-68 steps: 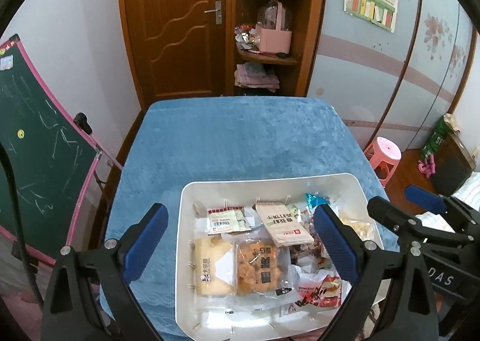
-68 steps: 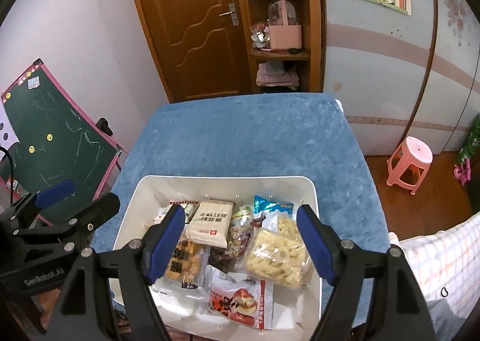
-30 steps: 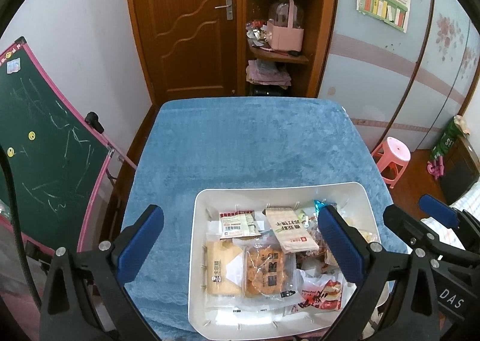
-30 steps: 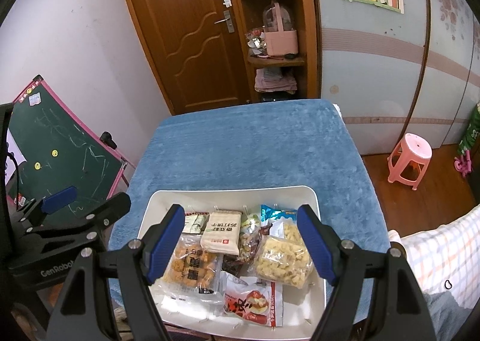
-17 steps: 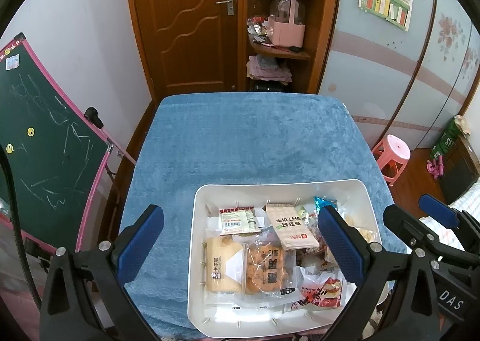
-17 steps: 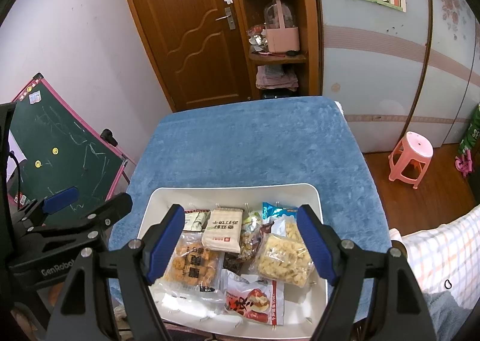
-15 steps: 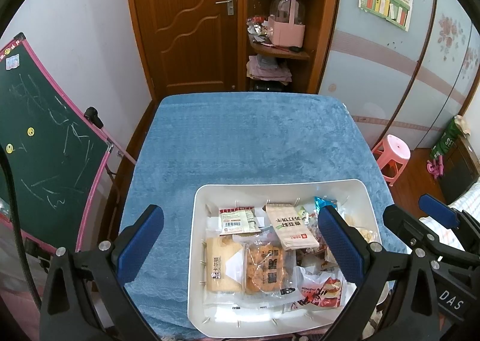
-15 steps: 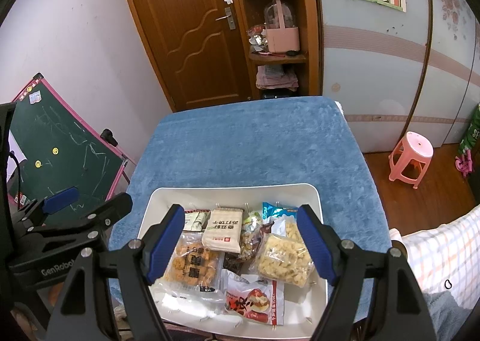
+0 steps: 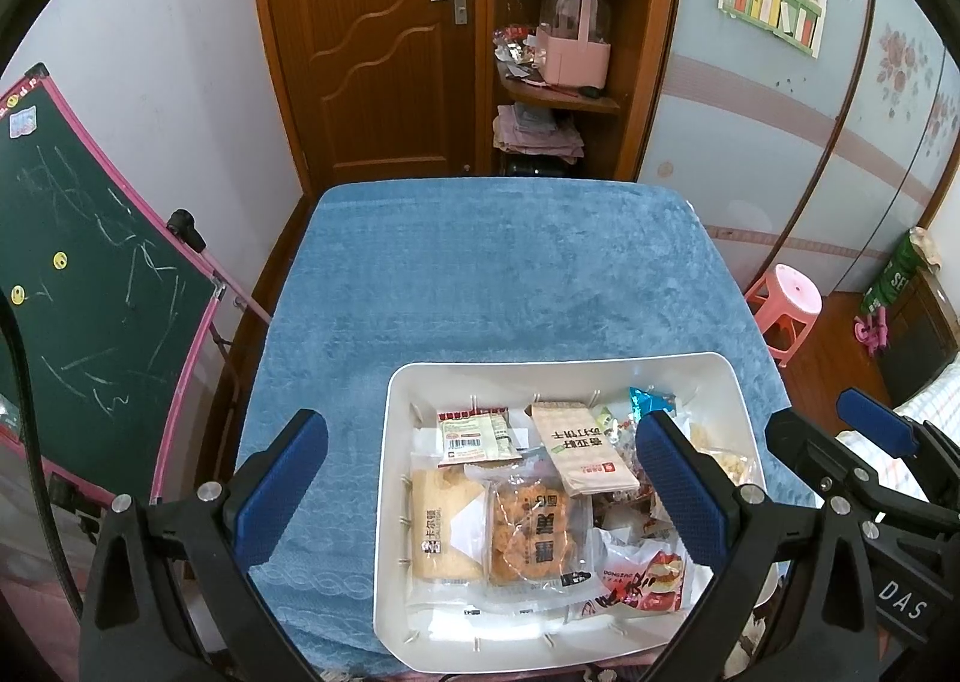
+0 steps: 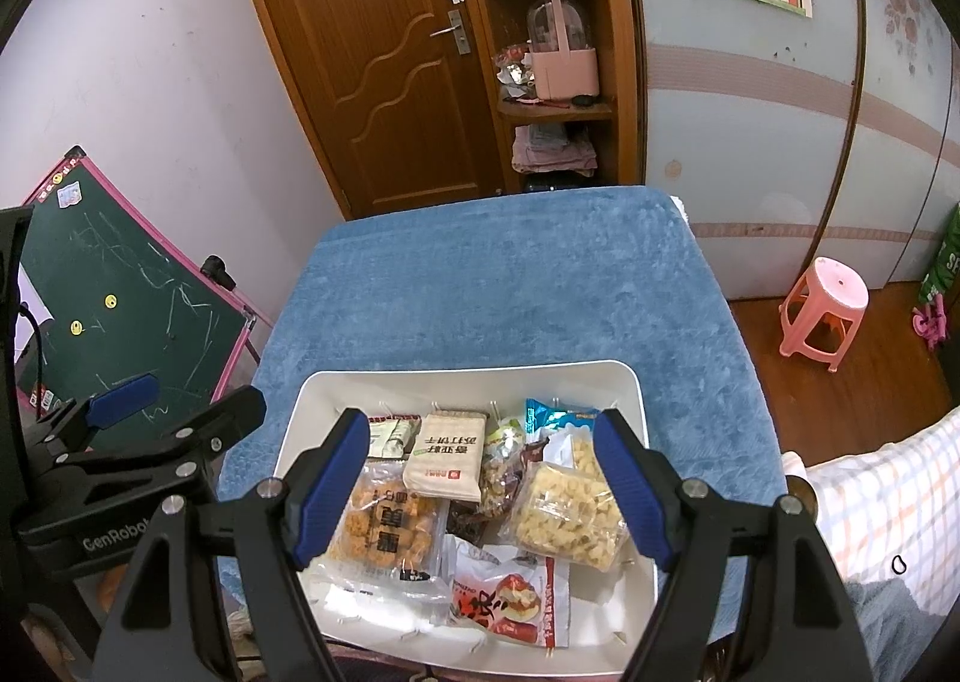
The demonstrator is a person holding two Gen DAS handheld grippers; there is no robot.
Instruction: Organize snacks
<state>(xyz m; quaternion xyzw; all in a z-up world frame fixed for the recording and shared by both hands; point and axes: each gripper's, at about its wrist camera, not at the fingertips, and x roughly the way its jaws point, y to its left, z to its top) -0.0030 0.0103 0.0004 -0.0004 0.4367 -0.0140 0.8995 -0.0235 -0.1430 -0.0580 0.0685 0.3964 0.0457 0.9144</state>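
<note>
Above the white tray (image 9: 561,376), left gripper (image 9: 477,481) and right gripper (image 10: 480,487) both spread wide, pinching nothing. Risk: snagging 2 overlapping snack packets (image 10: 384,529) at once, or slipping on crinkly film.

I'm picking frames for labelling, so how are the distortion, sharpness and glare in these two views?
Left wrist view: strong fisheye bending, door frame bowed, black vignette corners, snack packets sharp, mild glare on the clear wrapper. Right wrist view: the same curvature, wardrobe lines arc, white tray evenly lit, soft highlights on the clear puff bag, no motion blur.
</note>
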